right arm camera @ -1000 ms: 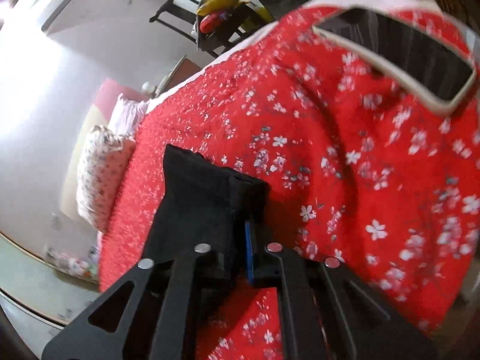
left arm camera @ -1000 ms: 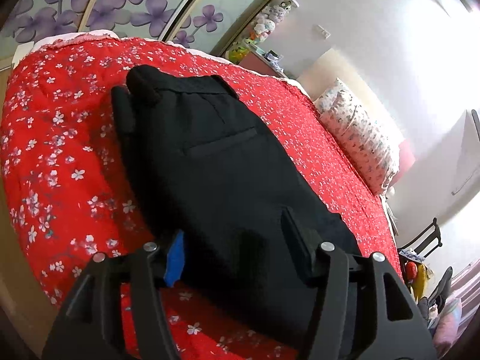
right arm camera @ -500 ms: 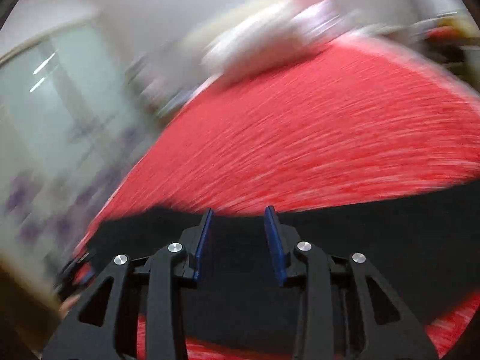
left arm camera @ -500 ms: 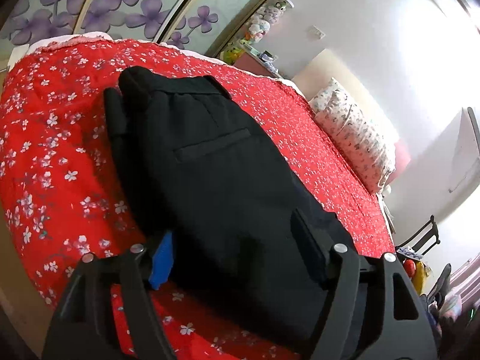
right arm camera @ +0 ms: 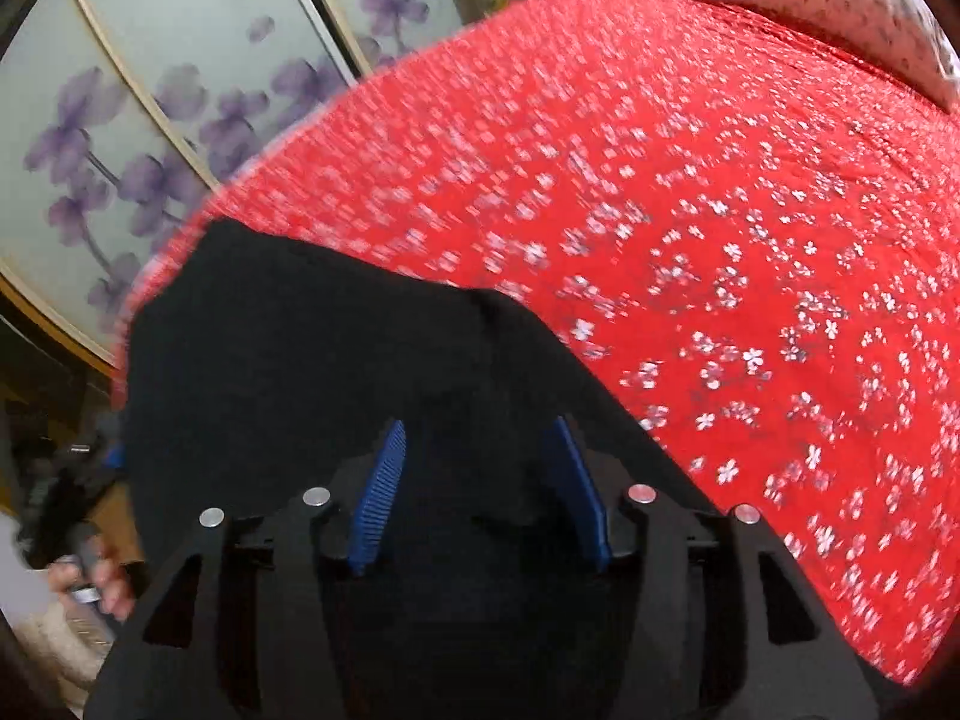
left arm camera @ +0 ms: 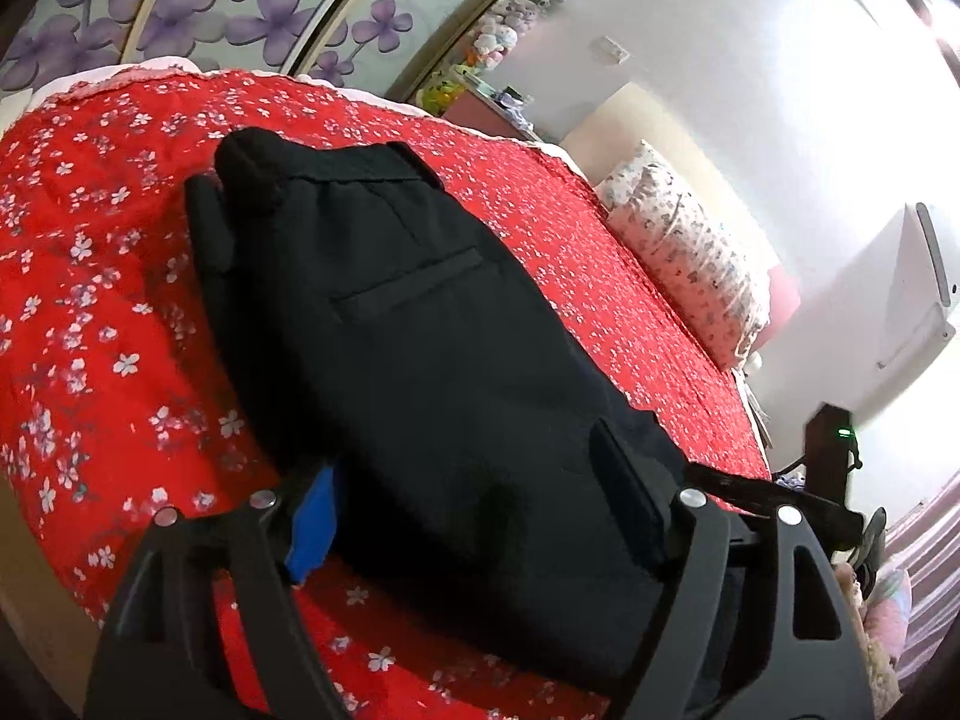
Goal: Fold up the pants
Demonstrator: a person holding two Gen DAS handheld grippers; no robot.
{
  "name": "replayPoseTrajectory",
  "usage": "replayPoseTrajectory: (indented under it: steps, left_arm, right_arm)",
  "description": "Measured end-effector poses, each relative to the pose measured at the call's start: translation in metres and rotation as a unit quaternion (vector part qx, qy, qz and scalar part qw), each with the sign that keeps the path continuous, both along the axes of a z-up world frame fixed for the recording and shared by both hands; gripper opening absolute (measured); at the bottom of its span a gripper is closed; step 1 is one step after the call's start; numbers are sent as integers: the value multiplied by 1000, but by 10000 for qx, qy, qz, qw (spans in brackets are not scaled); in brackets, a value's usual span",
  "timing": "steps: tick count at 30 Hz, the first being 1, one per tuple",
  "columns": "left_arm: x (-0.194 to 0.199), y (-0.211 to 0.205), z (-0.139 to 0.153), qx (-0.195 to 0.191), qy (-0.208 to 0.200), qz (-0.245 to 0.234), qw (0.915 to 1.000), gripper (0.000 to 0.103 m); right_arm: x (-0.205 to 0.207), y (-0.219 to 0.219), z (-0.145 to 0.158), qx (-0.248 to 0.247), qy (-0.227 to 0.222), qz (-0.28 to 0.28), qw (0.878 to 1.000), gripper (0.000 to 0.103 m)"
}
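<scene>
Black pants lie folded lengthwise on the red flowered bedspread, waistband and back pocket at the far end. My left gripper straddles the near end. Its jaws are opening, with cloth between them and the pads not pressing on it. In the right wrist view the pants fill the lower left. My right gripper hovers over them, its jaws opening too. Its blue pads stand apart over the cloth and grip nothing.
A sliding wardrobe with purple flowers runs along the bed's far side. A patterned pillow lies at the head of the bed. A dark device with a green light stands to the right. A person's hand shows at the lower left.
My right gripper let go of the pants end it was shut on, swung round towards the wardrobe, and its jaws spread. My left gripper's jaws widened while it stayed in place.
</scene>
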State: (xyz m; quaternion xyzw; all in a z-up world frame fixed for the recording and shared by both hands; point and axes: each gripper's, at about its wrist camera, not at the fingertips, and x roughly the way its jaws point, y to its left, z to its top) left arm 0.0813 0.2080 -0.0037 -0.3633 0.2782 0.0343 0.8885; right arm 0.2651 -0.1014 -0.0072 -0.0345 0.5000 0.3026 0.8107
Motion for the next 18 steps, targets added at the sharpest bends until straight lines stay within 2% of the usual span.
replayPoseTrajectory:
  steps: [1, 2, 3, 4, 5, 7, 8, 10, 12, 15, 17, 18]
  left_arm:
    - [0, 1, 0, -17, -12, -21, 10000, 77]
    - [0, 2, 0, -43, -25, -35, 10000, 77]
    - [0, 3, -1, -81, -41, -49, 9999, 77]
    - [-1, 5, -2, -136, -65, -59, 9999, 77]
    - [-1, 7, -2, -187, -86, -63, 9998, 77]
    - [-2, 9, -3, -253, -110, -61, 9996, 77]
    - [-2, 10, -3, -262, -110, -60, 9996, 77]
    - [-2, 9, -3, -237, -98, -59, 9997, 77]
    - [-1, 8, -3, -201, -84, -61, 9997, 77]
    - [-1, 9, -3, -203, -76, -62, 9997, 77]
    - [-1, 10, -4, -272, -95, -59, 9996, 77]
    - [-1, 12, -4, -332, -113, -58, 9994, 77]
  right_arm:
    - [-3, 1, -3, -62, 8, 43, 10000, 52]
    - [-3, 0, -5, -57, 4, 97, 9999, 46]
    - [-6, 2, -7, 63, -44, 235, 9997, 16]
    - [-8, 4, -7, 134, -115, 356, 9992, 7]
    - [-14, 7, -4, -33, -351, 394, 9986, 6]
    - [-13, 12, -1, -177, -528, 345, 9979, 5]
    - [-9, 12, 2, -159, -603, 239, 9978, 2]
    - [3, 9, 11, -67, -835, -175, 9963, 2]
    - [11, 5, 8, -102, -814, -329, 9961, 2]
    - [11, 15, -24, -549, -551, -238, 9967, 3]
    - [6, 16, -25, -578, -686, -326, 9954, 5]
    - [4, 10, -20, -513, -636, -458, 9956, 15]
